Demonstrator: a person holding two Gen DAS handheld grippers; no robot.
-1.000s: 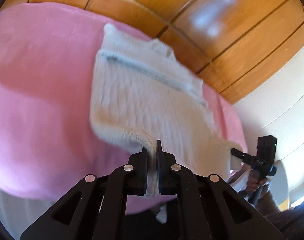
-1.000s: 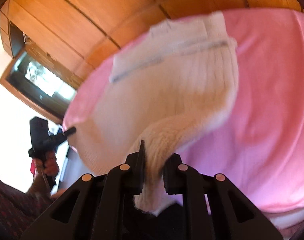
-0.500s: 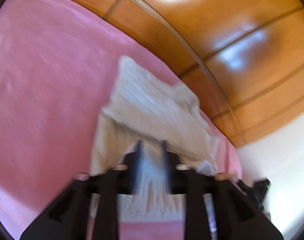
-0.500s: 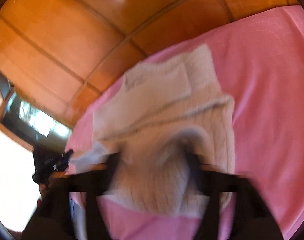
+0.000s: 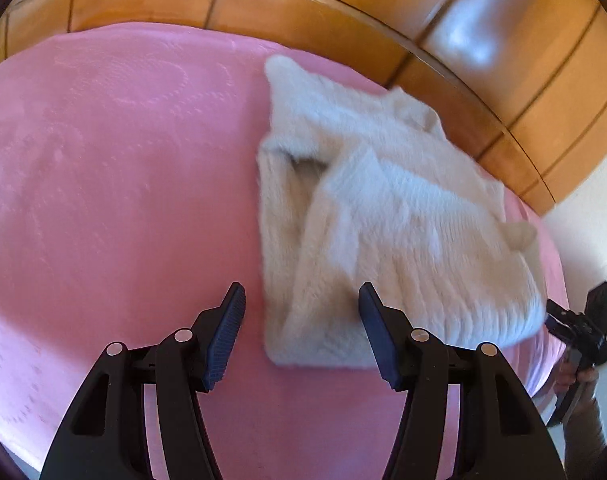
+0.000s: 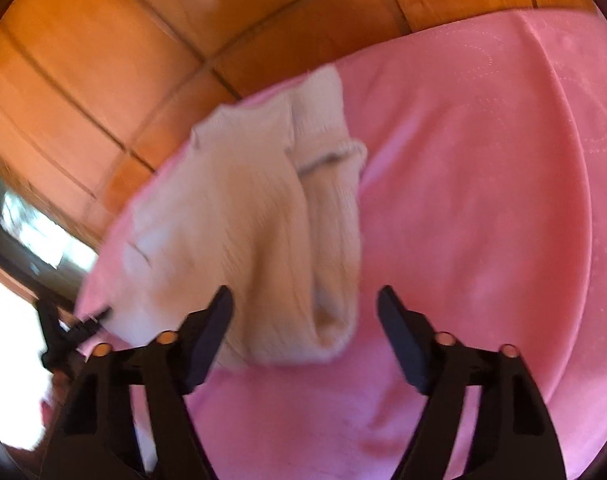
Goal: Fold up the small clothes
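Observation:
A cream knitted sweater [image 5: 383, 216] lies folded over on the pink bedspread [image 5: 103, 160]. My left gripper [image 5: 301, 304] hovers over its near left corner. Its jaws are opening, and the pads touch no cloth. In the right wrist view the same sweater [image 6: 239, 216] shows its folded right edge, with a rolled hem near the far end. My right gripper [image 6: 305, 300] hangs above that edge. Its jaws are closing, and the knit lies below them, not pinched. Each view catches the other gripper at its side: the right gripper [image 5: 575, 328] and the left gripper [image 6: 71, 324].
A wooden panelled wall [image 5: 343, 12] runs behind the bed. A white wall [image 5: 583, 232] stands past the bed's right edge. A dark-framed bright window [image 6: 31, 232] sits at the left of the right wrist view. Bare pink bedspread [image 6: 483, 200] stretches to the right of the sweater.
Both grippers held the sweater's near corners shut a second ago. They carried them forward over the garment and let go. The sweater now lies folded, and both grippers stand open.

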